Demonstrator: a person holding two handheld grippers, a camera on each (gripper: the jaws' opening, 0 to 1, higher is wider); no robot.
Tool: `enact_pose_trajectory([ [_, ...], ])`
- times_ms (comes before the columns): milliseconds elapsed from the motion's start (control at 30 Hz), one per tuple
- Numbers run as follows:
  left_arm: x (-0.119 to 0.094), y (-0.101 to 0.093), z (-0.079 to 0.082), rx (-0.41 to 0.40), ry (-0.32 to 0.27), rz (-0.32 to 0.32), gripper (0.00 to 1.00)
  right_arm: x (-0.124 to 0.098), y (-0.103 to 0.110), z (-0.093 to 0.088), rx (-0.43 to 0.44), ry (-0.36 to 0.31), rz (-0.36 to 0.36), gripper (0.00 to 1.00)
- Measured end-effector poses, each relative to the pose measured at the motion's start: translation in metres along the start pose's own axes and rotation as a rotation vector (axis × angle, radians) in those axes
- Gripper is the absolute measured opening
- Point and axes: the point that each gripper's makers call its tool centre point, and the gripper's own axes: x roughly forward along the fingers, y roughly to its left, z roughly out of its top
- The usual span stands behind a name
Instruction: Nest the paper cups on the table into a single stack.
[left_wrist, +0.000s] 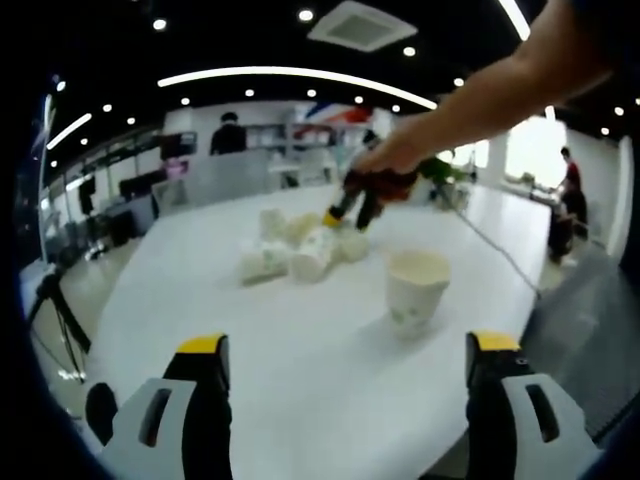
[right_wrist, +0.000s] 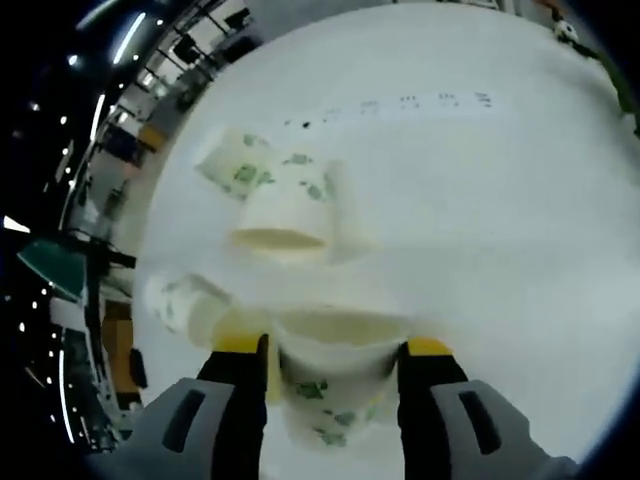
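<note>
Up front in the left gripper view, the left tool (left_wrist: 345, 365) sits at the bottom of the frame with its yellow-tipped jaws wide apart, nothing between them, above the white tabletop (left_wrist: 300, 400). An upright paper cup (left_wrist: 417, 288) stands right of centre, mouth up. Above centre, a cluster of tipped cups (left_wrist: 295, 250) lies on the tabletop, and a person's hand (left_wrist: 390, 160) reaching in from the upper right holds the right tool (left_wrist: 350, 212) at that cluster.

Next, in the right gripper view, the right tool (right_wrist: 335, 350) is clamped on a green-printed cup (right_wrist: 335, 375) at bottom centre. Just above it an inverted-looking cup (right_wrist: 283, 215) lies blurred, with another cup (right_wrist: 185, 305) at left and one more (right_wrist: 235, 165) at upper left.
</note>
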Motion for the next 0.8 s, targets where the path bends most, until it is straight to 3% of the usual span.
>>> enact_pose_trajectory([
  [467, 0.001, -0.004, 0.0, -0.035, 0.002, -0.012, 0.98, 0.001, 0.001, 0.007, 0.005, -0.052, 0.03, 0.4],
  [633, 0.001, -0.005, 0.001, -0.03, -0.001, -0.02, 0.98, -0.001, 0.001, 0.022, -0.025, -0.109, 0.049, 0.4],
  [800, 0.001, -0.006, 0.001, -0.027, 0.003, -0.021, 0.98, -0.01, 0.006, 0.025, -0.079, -0.166, 0.046, 0.38],
])
